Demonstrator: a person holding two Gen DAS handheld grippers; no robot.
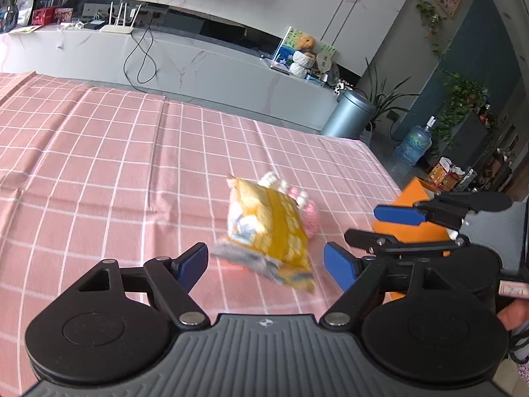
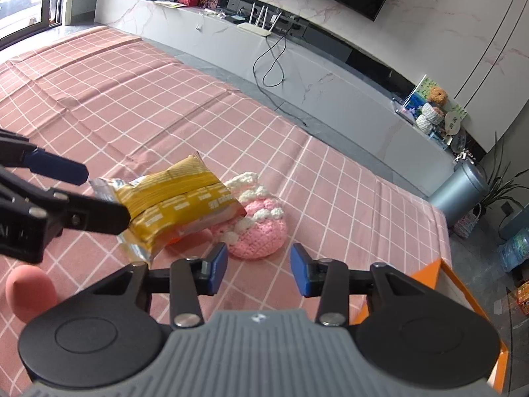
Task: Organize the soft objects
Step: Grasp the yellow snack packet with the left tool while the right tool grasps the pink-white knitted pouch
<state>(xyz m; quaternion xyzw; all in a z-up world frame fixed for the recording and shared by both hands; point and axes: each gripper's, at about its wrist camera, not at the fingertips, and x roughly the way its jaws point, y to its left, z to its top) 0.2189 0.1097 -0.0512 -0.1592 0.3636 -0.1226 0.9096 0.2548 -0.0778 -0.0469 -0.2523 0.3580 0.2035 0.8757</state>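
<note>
Blue-padded, the left gripper (image 1: pixel 266 264) tilts down toward the table with its jaws spread wide, nothing between them; the yellow snack packet (image 1: pixel 267 228) lies just ahead. The right gripper (image 2: pixel 259 269) angles down likewise, jaws partly parted and empty, with the pink crocheted toy (image 2: pixel 258 228) just beyond its pads. The packet is crinkled, silver-edged and somewhat blurred, and seems to lean on the toy, whose top is white. Both rest on a pink checked tablecloth (image 1: pixel 99 152). An orange box (image 2: pixel 439 271) stands at the table's right edge.
</note>
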